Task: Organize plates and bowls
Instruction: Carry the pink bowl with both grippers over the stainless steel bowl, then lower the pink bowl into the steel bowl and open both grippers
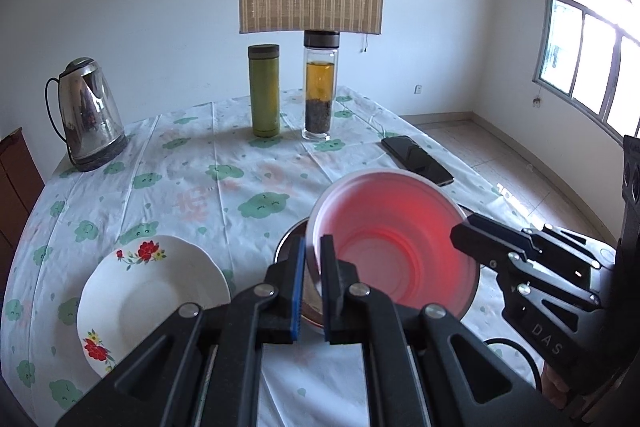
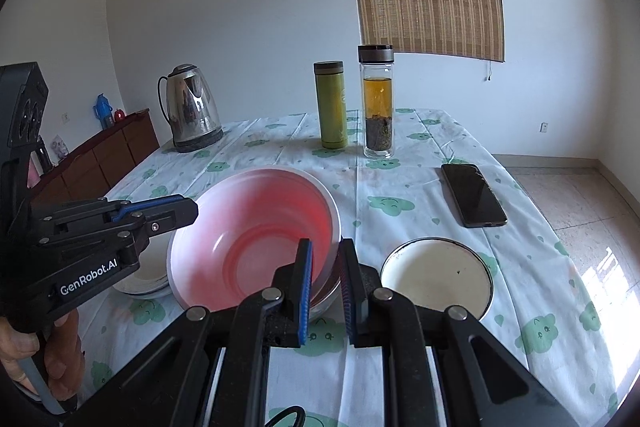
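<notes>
A: Where is the pink bowl (image 1: pixel 394 247)?

B: Tilted above a metal bowl (image 2: pixel 326 297) on the table (image 1: pixel 224 155). The left gripper (image 1: pixel 312 267) and right gripper (image 2: pixel 326 277) each pinch its rim, fingers nearly closed on it.

A: The risk?

B: Likely the thin rim slipping free, dropping the bowl toward the flowered plate (image 1: pixel 148 291) or cream dish (image 2: pixel 436 275).

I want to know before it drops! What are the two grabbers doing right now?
Left gripper: shut on the pink bowl's rim.
Right gripper: shut on the same pink bowl's opposite rim.
</notes>
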{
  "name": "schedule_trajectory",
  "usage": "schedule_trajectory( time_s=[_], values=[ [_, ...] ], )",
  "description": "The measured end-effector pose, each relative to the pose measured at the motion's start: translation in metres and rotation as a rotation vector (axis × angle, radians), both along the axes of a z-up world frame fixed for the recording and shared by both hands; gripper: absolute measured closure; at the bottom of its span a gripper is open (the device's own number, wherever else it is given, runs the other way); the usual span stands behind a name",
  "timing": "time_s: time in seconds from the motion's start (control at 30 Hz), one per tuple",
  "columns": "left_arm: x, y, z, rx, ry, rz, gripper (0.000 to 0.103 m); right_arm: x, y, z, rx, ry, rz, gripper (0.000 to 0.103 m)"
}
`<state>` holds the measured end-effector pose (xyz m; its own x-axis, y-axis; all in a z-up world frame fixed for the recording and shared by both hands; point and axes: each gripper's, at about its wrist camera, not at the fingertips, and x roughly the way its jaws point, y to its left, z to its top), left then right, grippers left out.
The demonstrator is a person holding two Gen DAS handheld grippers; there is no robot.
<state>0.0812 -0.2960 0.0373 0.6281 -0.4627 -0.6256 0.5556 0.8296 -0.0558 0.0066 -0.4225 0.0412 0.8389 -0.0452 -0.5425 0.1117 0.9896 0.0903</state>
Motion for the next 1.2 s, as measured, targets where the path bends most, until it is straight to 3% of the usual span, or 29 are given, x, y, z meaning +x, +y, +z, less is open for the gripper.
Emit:
schedule_trajectory(
  time_s=[0.47, 1.2],
  values=[
    [0.027, -0.003, -0.021, 0.016, 0.070, 0.031, 0.099, 0.033, -0.006, -0.017, 0.022, 0.054, 0.002, 0.088],
    [0.035, -0.008, -0.043, 0.057, 0.121, 0.040, 0.099, 0.046, -0.011, -0.041, 0.058, 0.076, -0.017, 0.088]
  ],
)
